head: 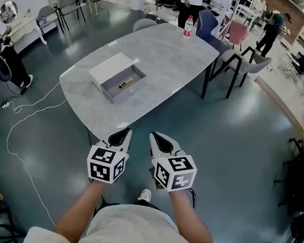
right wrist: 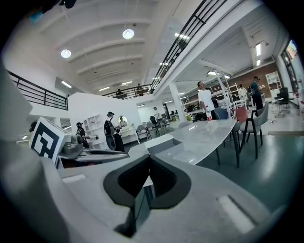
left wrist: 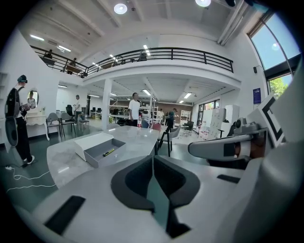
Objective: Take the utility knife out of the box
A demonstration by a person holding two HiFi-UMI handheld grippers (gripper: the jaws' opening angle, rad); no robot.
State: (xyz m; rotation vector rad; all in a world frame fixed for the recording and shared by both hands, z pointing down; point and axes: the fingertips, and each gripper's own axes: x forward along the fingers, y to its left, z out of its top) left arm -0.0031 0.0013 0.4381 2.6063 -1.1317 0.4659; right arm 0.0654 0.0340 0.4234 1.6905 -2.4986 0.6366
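Holds left claw [head: 120, 136] and right claw [head: 160, 142] pressed together, empty, side by side short of the surface [head: 169, 61]. Finds knife [head: 126, 83] lying in open box [head: 108, 89], ahead of both claws, well apart.

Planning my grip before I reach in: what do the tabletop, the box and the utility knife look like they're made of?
Table: probably polished stone or a marble-look slab, going by the grey veining and glossy reflections.
Box: looks like matt card or plastic, white outside and grey inside, with flat, sharp-edged walls.
Utility knife: yellowish body with a dark end. It is too small here to tell the material.
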